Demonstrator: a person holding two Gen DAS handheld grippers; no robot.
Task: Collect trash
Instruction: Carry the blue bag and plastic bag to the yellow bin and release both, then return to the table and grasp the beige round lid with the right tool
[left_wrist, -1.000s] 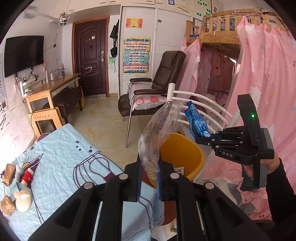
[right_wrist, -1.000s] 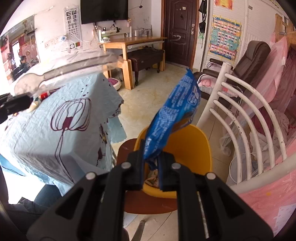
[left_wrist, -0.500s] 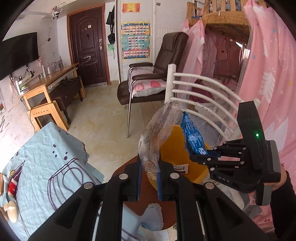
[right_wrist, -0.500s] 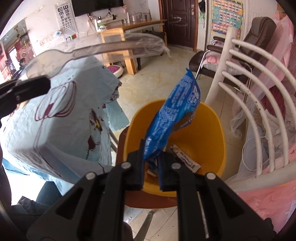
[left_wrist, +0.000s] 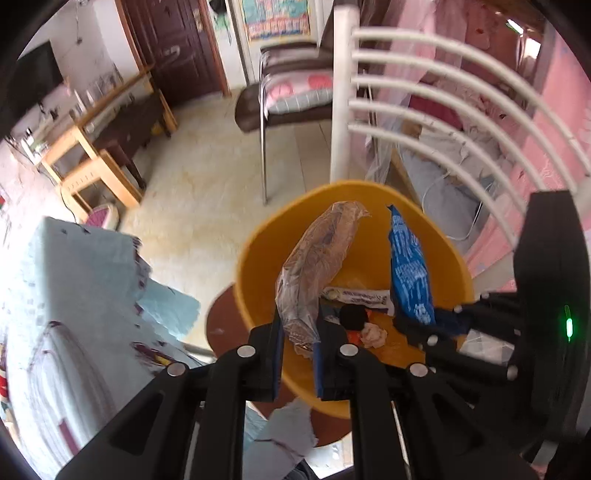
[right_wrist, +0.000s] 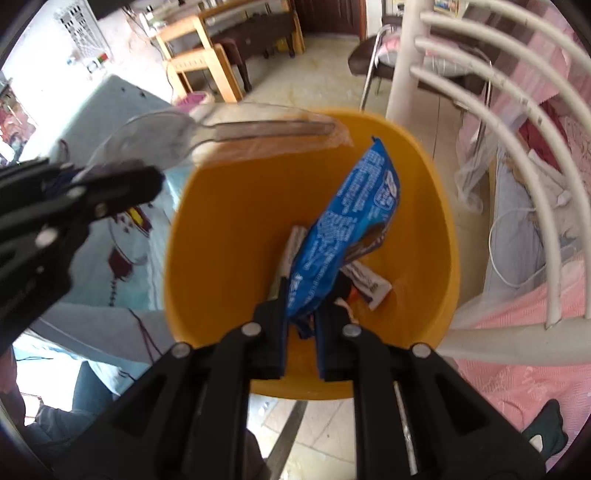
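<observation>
Below, yellow bin (left_wrist: 258, 258), tiled floor (left_wrist: 207, 206), white chair (left_wrist: 340, 92)

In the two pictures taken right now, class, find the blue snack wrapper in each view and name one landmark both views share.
Left wrist view: the blue snack wrapper stands right of centre over the yellow bin, pinched by the right gripper.
Right wrist view: the wrapper rises from bottom centre, between the right gripper's fingers, above the bin.
Shared landmark: the yellow bin.
</observation>
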